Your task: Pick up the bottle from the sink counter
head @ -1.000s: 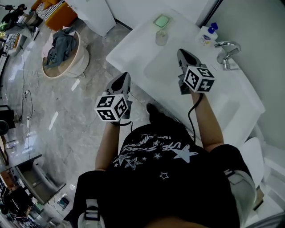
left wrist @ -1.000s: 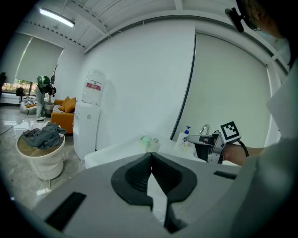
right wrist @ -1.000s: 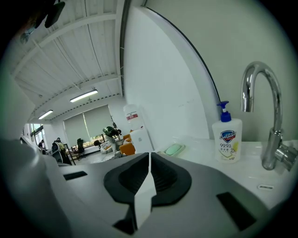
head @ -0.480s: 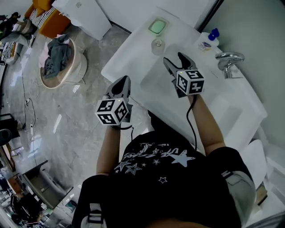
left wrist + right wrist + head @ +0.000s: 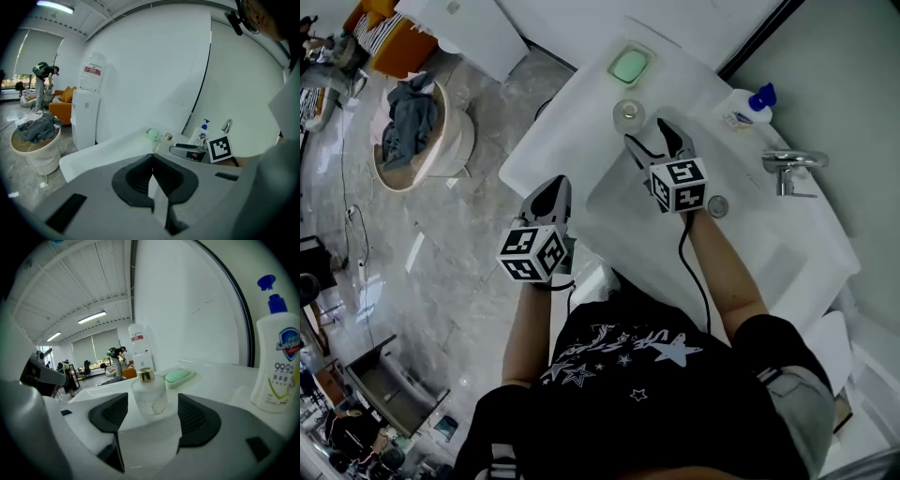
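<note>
Bottle: a small, round, see-through glass bottle point(image 5: 149, 397) with a shiny gold cap. It stands upright on the white sink counter point(image 5: 567, 117), by the far left corner of the basin.
How it may feel: I think hard, smooth and slippery, a bit heavy, and it could break if dropped.
Where to hold: the round body under the cap, one pad on each side.
Right gripper point(image 5: 656, 142): the jaws are opening wide. The bottle stands between them, but the ribbed pads do not touch it.
Left gripper point(image 5: 151, 157): jaws pressed together, nothing in them, near the counter's left edge.
Soap dish point(image 5: 178, 376): green soap, just behind the bottle.
Pump bottle point(image 5: 276, 366): white plastic, blue top, off to the right.
</note>
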`<state>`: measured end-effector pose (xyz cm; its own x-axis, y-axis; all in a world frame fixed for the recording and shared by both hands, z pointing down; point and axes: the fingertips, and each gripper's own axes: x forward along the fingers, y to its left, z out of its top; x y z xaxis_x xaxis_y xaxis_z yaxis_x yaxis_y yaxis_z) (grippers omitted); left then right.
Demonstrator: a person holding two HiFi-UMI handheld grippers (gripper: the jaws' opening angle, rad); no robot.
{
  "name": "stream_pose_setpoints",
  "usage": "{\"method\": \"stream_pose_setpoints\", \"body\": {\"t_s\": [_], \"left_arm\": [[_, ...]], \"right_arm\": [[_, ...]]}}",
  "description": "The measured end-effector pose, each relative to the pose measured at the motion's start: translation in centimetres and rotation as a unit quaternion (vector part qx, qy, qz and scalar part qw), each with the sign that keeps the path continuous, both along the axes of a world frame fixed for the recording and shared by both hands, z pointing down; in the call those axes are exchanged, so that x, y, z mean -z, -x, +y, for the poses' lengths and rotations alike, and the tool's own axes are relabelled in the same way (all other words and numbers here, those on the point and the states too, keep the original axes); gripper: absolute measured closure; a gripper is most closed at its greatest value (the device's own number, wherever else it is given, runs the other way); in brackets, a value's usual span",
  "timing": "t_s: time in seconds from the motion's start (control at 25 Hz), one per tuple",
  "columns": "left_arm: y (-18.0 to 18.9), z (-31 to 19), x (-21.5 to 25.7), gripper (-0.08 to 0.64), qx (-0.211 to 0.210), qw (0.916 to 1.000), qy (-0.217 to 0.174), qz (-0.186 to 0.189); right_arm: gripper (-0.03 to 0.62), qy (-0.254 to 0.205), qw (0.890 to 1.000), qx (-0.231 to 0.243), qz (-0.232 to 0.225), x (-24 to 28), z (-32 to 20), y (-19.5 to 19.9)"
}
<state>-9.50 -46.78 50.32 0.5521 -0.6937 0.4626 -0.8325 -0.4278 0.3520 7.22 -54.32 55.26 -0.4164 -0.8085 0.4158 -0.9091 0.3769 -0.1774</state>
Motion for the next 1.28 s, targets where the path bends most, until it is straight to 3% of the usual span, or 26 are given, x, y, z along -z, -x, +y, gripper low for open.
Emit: {"method": "stream_pose_setpoints", "body": {"t_s": [0.44, 1.28], "left_arm": [[-2.6, -2.0, -3.6, 0.552, -0.018, 0.9994, 0.029, 0.001], [-0.6, -1.5, -4.9, 0.552, 0.002, 0.9989, 0.047, 0.003]], "right_arm": [[0.274, -0.050, 0.994, 0.057, 0.073, -2.4, -3.7, 2.5], [0.268, -0.020, 0.995, 0.032, 0.089, -4.3, -6.4, 3.5]]}}
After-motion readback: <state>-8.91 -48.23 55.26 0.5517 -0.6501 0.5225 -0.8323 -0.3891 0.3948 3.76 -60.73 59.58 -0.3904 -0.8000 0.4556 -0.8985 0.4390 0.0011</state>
